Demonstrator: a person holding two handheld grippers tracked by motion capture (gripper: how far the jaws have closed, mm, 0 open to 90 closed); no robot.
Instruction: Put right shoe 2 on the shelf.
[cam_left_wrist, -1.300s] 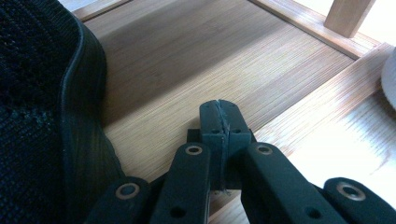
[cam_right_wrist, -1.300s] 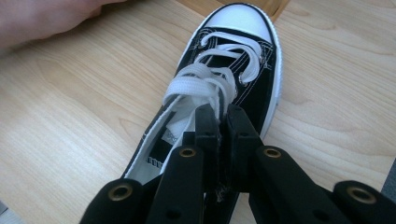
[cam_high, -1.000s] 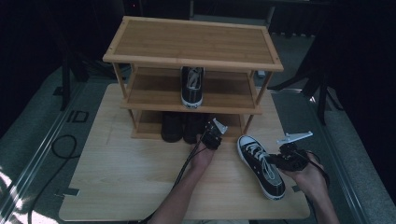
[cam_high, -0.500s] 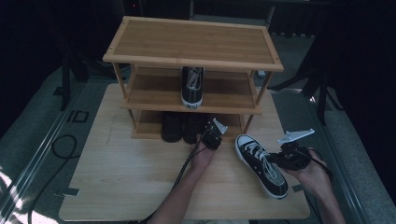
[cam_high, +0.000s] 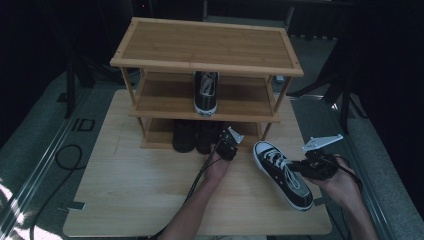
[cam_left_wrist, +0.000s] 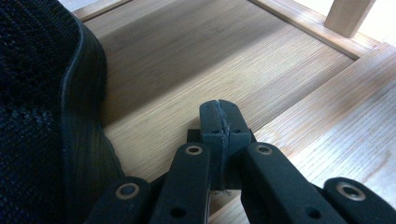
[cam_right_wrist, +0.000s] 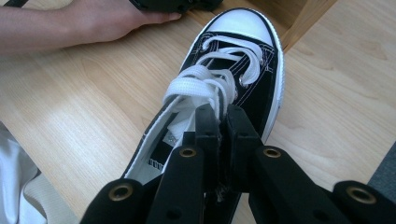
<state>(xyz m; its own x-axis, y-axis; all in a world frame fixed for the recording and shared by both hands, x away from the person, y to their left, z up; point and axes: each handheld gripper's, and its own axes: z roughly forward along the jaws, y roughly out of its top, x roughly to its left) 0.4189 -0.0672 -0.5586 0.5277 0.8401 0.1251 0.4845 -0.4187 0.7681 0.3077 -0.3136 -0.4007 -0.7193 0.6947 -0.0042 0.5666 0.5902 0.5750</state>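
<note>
Dark surroundings frame a wooden table (cam_high: 125, 200) bearing a rack (cam_high: 205, 45); a sneaker (cam_high: 282, 172) lies at 4 o'clock from it, likely bound for a shelf. Left gripper view: left gripper (cam_left_wrist: 220, 122) closed on nothing, beside a black shoe (cam_left_wrist: 42, 116). Right gripper view: right gripper (cam_right_wrist: 223, 122) pinches the sneaker's side wall, probably to lift it.

Sneaker (cam_high: 283, 172) sliding a touch toward the rack (cam_high: 200, 47), toe swinging closer, right gripper (cam_high: 306, 167) clamped on its collar.
</note>
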